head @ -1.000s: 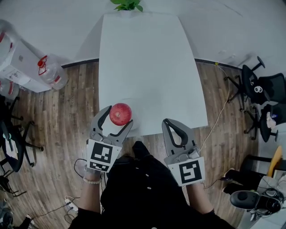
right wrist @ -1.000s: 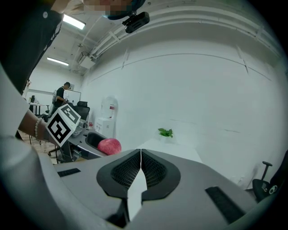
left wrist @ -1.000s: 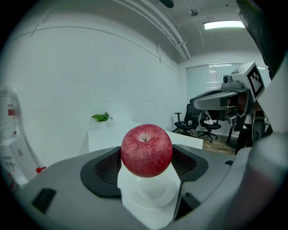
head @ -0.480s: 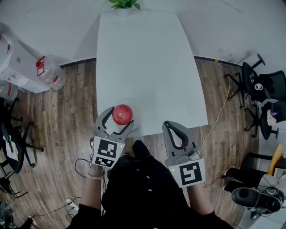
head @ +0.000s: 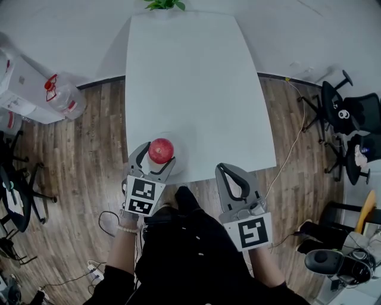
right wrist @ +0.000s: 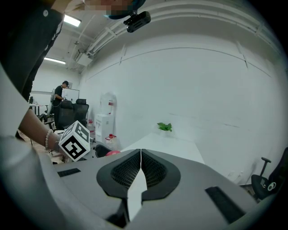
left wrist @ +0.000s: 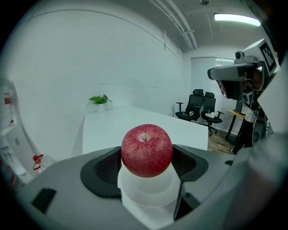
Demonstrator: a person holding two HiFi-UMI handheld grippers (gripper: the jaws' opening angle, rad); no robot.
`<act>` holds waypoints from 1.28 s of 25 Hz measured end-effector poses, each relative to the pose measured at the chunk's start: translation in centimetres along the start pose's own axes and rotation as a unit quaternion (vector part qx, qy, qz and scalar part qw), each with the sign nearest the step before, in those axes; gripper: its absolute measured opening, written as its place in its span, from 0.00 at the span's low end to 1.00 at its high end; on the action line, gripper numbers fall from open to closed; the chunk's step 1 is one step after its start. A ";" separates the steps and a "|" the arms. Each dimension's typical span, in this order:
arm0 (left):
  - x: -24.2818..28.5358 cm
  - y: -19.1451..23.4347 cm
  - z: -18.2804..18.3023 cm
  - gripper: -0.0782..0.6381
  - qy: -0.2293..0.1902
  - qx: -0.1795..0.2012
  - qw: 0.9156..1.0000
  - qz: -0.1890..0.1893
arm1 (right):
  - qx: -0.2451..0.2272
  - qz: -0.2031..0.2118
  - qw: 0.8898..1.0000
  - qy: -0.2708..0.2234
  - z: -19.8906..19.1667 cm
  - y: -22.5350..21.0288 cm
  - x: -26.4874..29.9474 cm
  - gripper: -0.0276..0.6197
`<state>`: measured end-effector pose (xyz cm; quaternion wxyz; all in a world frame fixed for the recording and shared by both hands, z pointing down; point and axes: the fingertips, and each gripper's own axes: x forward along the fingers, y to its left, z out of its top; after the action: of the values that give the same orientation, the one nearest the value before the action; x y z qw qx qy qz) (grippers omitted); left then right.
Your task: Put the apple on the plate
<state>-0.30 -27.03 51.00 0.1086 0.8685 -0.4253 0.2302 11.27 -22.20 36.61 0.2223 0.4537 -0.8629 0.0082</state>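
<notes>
A red apple (head: 161, 150) sits between the jaws of my left gripper (head: 156, 153), just above a white plate (head: 179, 153) at the near edge of the white table (head: 190, 89). In the left gripper view both black pads press the sides of the apple (left wrist: 146, 150), and the plate (left wrist: 146, 187) shows directly under it. I cannot tell if the apple touches the plate. My right gripper (head: 226, 170) hovers off the table's near edge, right of the plate, shut with nothing in it; its pads (right wrist: 155, 168) meet along a thin line.
A potted plant (head: 162, 5) stands at the table's far end. Water bottles (head: 62, 95) sit on the wooden floor to the left. Office chairs (head: 351, 119) stand to the right, and a cable (head: 292, 149) trails past the table's right side.
My left gripper has moved slightly forward with the apple, settling it over the plate. The right gripper has hardly moved.
</notes>
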 end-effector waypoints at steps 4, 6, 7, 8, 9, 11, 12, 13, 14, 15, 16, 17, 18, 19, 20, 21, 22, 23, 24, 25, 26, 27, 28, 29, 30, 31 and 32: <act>1.2 -0.6 -2.3 0.60 0.029 0.004 1.000 -0.009 | 0.000 0.000 1.000 0.007 -0.4 -0.1 0.2 0.11; 1.7 -0.9 -2.9 0.60 0.039 0.014 0.999 -0.014 | 0.001 -0.001 1.000 0.011 -0.5 -0.2 0.2 0.11; 1.9 -1.0 -3.1 0.60 0.043 0.019 0.999 -0.016 | 0.002 -0.001 1.000 0.013 -0.6 -0.3 0.2 0.11; 2.2 -1.1 -3.3 0.60 0.046 0.022 0.999 -0.018 | 0.003 0.000 1.000 0.014 -0.7 -0.3 0.3 0.11; 2.4 -1.2 -3.5 0.60 0.049 0.024 0.998 -0.020 | 0.004 0.000 1.000 0.014 -0.7 -0.3 0.3 0.11; 2.9 -1.3 -3.7 0.60 0.053 0.025 0.998 -0.022 | 0.004 0.002 1.000 0.016 -0.7 -0.4 0.5 0.11; 3.1 -1.4 -3.8 0.60 0.055 0.026 0.998 -0.023 | 0.004 0.004 1.000 0.017 -0.8 -0.4 0.6 0.11; 3.3 -1.4 -4.0 0.60 0.057 0.028 0.998 -0.023 | 0.004 0.005 1.000 0.019 -0.8 -0.4 0.7 0.11; 3.5 -1.4 -4.2 0.60 0.059 0.031 0.997 -0.024 | 0.004 0.006 1.000 0.019 -0.8 -0.3 0.7 0.11; 3.6 -1.5 -4.4 0.60 0.062 0.035 0.997 -0.024 | 0.004 0.007 1.000 0.019 -0.9 -0.3 0.8 0.11; 3.8 -1.6 -4.6 0.60 0.064 0.039 0.997 -0.025 | 0.004 0.007 1.000 0.019 -0.9 -0.4 0.7 0.11; 4.0 -1.7 -4.7 0.60 0.066 0.041 0.997 -0.025 | 0.004 0.006 1.000 0.021 -1.0 -0.4 0.7 0.11; 4.1 -1.8 -4.9 0.60 0.067 0.043 0.996 -0.026 | 0.005 0.006 1.000 0.023 -1.2 -0.5 0.6 0.11; 4.3 -1.9 -5.0 0.60 0.068 0.044 0.996 -0.026 | 0.006 0.006 1.000 0.026 -1.4 -0.6 0.5 0.11; 4.5 -1.9 -5.0 0.60 0.070 0.046 0.996 -0.026 | 0.007 0.006 1.000 0.028 -1.5 -0.6 0.5 0.11; 4.7 -2.0 -5.1 0.60 0.071 0.048 0.996 -0.026 | 0.007 0.007 1.000 0.030 -1.6 -0.7 0.5 0.11; 4.9 -1.9 -5.2 0.60 0.072 0.051 0.996 -0.026 | 0.007 0.008 0.999 0.031 -1.7 -0.7 0.6 0.11; 5.1 -1.9 -5.2 0.60 0.074 0.054 0.995 -0.026 | 0.007 0.009 0.999 0.031 -1.7 -0.7 0.6 0.11; 5.2 -1.9 -5.3 0.60 0.075 0.057 0.995 -0.025 | 0.007 0.010 0.999 0.031 -1.7 -0.7 0.6 0.11; 5.3 -1.9 -5.4 0.60 0.076 0.059 0.995 -0.024 | 0.007 0.011 0.999 0.033 -1.8 -0.7 0.6 0.11; 5.4 -2.0 -5.5 0.60 0.078 0.062 0.995 -0.023 | 0.007 0.011 0.999 0.034 -1.9 -0.7 0.6 0.11; 5.5 -2.0 -5.7 0.60 0.080 0.066 0.994 -0.022 | 0.007 0.012 0.999 0.034 -2.0 -0.7 0.6 0.11; 5.7 -2.0 -5.9 0.60 0.082 0.070 0.994 -0.021 | 0.008 0.012 0.999 0.034 -2.1 -0.7 0.6 0.11; 5.7 -2.0 -6.1 0.60 0.083 0.075 0.994 -0.019 | 0.008 0.012 0.999 0.033 -2.1 -0.7 0.6 0.11; 5.7 -2.0 -6.2 0.60 0.082 0.080 0.993 -0.018 | 0.008 0.011 0.999 0.032 -2.1 -0.7 0.6 0.11; 5.7 -2.0 -6.2 0.60 0.081 0.084 0.993 -0.016 | 0.009 0.011 0.999 0.032 -2.1 -0.6 0.6 0.11; 5.7 -2.1 -6.2 0.60 0.079 0.088 0.993 -0.015 | 0.009 0.011 0.999 0.032 -2.1 -0.6 0.6 0.11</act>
<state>2.46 -27.29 59.23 0.0682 0.8603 -0.3800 0.3330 12.25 -22.55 38.60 0.2454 0.4458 -0.8602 0.0333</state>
